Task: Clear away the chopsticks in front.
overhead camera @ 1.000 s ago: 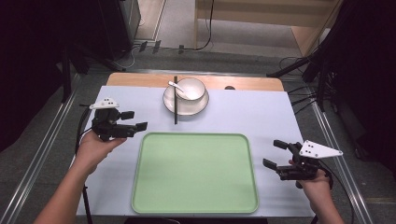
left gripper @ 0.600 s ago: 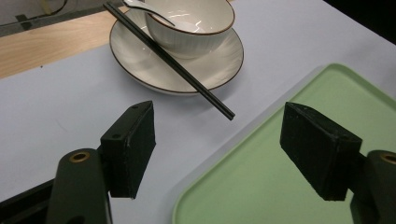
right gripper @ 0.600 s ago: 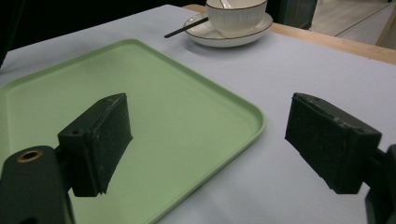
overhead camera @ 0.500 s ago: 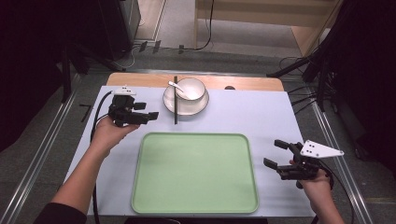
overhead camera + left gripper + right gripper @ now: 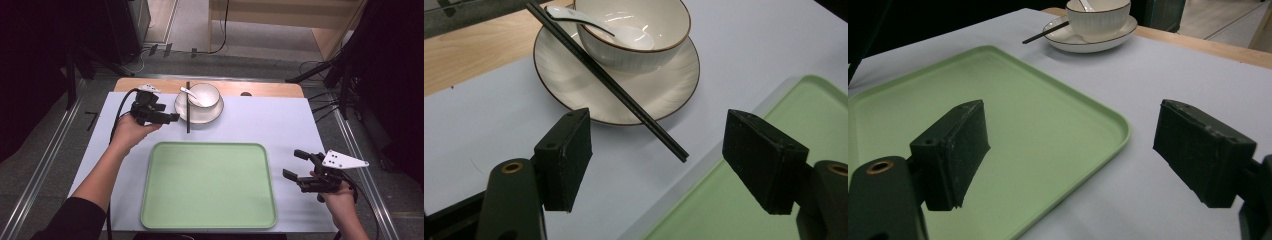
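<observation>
Near the unmarked plate, left claw gapes.

Tray plain light green. Bowl and plate off-white with thin brown rims, faint ribbing. Spoon white. Chopsticks black. Bench pale lavender-grey cover, tan wood strip at far edge. Left claw and right claw black; grey-white dotted plate on right claw.
</observation>
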Available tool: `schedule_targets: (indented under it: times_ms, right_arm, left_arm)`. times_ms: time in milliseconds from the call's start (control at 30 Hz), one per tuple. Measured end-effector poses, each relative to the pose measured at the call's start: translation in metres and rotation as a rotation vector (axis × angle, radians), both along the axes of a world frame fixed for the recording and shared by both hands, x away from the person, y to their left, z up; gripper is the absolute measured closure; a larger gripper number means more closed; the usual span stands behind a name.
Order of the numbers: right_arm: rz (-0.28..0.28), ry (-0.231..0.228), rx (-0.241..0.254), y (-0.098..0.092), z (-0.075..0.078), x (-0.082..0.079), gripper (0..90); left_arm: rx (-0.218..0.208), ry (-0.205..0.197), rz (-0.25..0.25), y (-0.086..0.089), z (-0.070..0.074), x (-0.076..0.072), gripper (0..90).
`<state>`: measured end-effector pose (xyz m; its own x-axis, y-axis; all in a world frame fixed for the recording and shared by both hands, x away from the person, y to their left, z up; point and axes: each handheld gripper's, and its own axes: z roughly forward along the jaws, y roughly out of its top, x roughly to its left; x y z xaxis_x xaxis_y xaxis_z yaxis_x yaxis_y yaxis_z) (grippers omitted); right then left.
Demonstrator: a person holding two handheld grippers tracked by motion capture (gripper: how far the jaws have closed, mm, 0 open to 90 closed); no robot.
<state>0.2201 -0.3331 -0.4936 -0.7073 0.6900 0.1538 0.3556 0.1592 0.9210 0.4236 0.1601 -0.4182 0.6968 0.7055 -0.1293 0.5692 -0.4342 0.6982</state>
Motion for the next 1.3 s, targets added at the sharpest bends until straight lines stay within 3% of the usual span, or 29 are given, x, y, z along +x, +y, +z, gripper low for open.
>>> schedule_targets:
  times_ms: [200, 300, 433, 567, 767, 867, 1300]
  right_arm:
    - [0.007, 0.009, 0.004, 0.001, 0.0, 0.0, 15.1]
    - [0.001, 0.009, -0.001, 0.001, 0.0, 0.0, 15.1]
    - [-0.001, 0.007, -0.004, 0.0, 0.0, 0.0, 15.1]
    - [-0.003, 0.005, -0.009, 0.0, 0.001, 0.0, 15.1]
    - [-0.004, 0.002, -0.01, -0.001, 0.001, 0.0, 15.1]
    - [-0.008, 0.002, -0.008, -0.002, 0.001, 0.0, 15.1]
    - [-0.012, -0.005, 0.0, -0.005, 0.002, -0.002, 15.0]
  left_arm:
    - [0.039, 0.005, 0.018, -0.013, -0.001, 0.013, 32.1]
    - [0.03, 0.008, 0.048, -0.02, -0.004, 0.019, 35.4]
    - [0.017, 0.057, 0.094, -0.026, -0.013, 0.029, 38.7]
    - [0.079, 0.077, 0.132, -0.037, -0.023, 0.038, 37.3]
    - [0.071, 0.102, 0.181, -0.046, -0.034, 0.047, 43.7]
    - [0.038, 0.131, 0.229, -0.046, -0.038, 0.052, 45.2]
    - [0.061, 0.122, 0.27, -0.051, -0.052, 0.06, 49.3]
